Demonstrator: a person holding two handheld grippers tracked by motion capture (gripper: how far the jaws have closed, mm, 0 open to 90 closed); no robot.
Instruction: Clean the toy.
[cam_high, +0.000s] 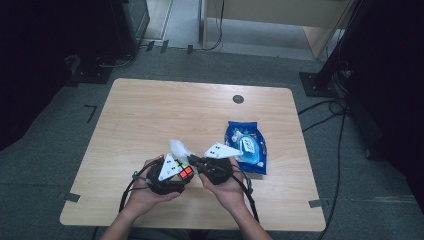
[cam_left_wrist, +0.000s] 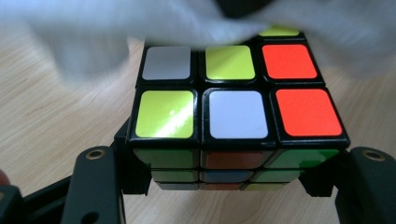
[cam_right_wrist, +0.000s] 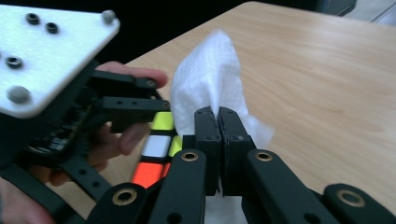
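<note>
A scrambled Rubik's cube (cam_left_wrist: 233, 112) with yellow, white and red stickers on top sits clamped between the jaws of my left gripper (cam_left_wrist: 229, 175). In the high view the left gripper (cam_high: 179, 175) holds the cube (cam_high: 186, 172) above the table's near edge. My right gripper (cam_right_wrist: 218, 123) is shut on a white tissue (cam_right_wrist: 208, 74), which hangs against the cube (cam_right_wrist: 156, 147). The tissue (cam_left_wrist: 299, 23) lies blurred over the cube's far edge. From above, the right gripper (cam_high: 195, 161) points left with the tissue (cam_high: 179, 148) at its tip.
A blue packet of wipes (cam_high: 246, 146) lies on the wooden table (cam_high: 165, 107) just right of the right hand. A dark round grommet (cam_high: 238, 99) sits near the far edge. Cables and dark stands surround the table.
</note>
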